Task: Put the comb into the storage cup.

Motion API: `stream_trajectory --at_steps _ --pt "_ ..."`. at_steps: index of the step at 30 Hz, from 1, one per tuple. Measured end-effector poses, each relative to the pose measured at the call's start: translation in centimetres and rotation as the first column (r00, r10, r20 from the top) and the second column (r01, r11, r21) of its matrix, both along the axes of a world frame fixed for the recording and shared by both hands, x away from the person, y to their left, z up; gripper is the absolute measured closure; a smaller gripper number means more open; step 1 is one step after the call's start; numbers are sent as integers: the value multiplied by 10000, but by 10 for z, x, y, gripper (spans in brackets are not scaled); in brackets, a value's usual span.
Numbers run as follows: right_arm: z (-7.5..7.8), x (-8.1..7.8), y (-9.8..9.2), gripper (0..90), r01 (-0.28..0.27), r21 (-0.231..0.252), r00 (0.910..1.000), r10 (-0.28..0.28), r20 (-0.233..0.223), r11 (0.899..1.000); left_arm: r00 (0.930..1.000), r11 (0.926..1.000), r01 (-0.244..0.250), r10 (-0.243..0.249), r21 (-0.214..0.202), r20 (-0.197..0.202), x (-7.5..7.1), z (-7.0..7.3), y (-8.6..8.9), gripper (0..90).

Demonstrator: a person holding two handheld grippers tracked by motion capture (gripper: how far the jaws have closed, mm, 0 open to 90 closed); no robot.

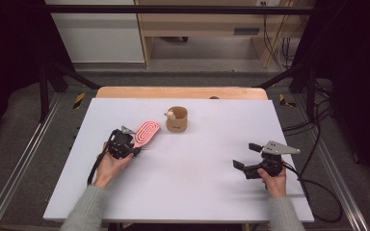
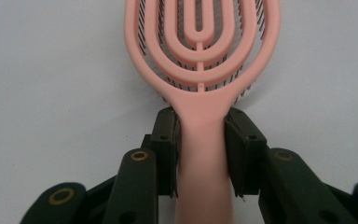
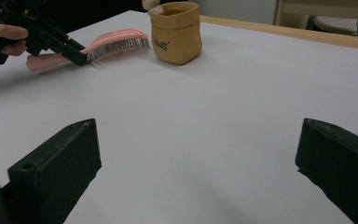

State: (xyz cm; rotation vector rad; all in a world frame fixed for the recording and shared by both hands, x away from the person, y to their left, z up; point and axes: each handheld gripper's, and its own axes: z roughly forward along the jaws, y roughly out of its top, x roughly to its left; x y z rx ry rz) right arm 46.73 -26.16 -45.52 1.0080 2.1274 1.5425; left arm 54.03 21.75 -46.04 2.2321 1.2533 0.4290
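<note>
The pink hairbrush (image 2: 200,70) lies on the white worktop (image 1: 188,183) just left of the small tan pouch (image 1: 177,119), its bristled head pointing toward the pouch and its handle toward the person. The left tongs (image 2: 200,154) are clenched on that handle, one pad pressed against each side right below the head, so the grasp looks made while the brush seems to rest on the surface. Judging by this, the pick-up step is in hand; the next move probably calls for a clean lift without letting the long head sag or twist in the grip, and, if the brush is meant for the pouch, tipping it upright above the opening. Far off to the right of the pouch, the right tongs (image 1: 248,155) sit released, jaws wide apart over bare worktop.
</note>
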Motion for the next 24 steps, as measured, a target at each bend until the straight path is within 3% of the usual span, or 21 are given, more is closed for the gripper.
stream_trajectory --at_steps 14,24 --pt "0 0 0 3 -10 2 10000 10 9 10000 9994 10000 -46 44 60 340 -3 4 2 683" --pt "0 0 0 3 -5 -2 10000 5 -1 10000 9967 9994 -218 240 -286 774 -11 15 8 685"
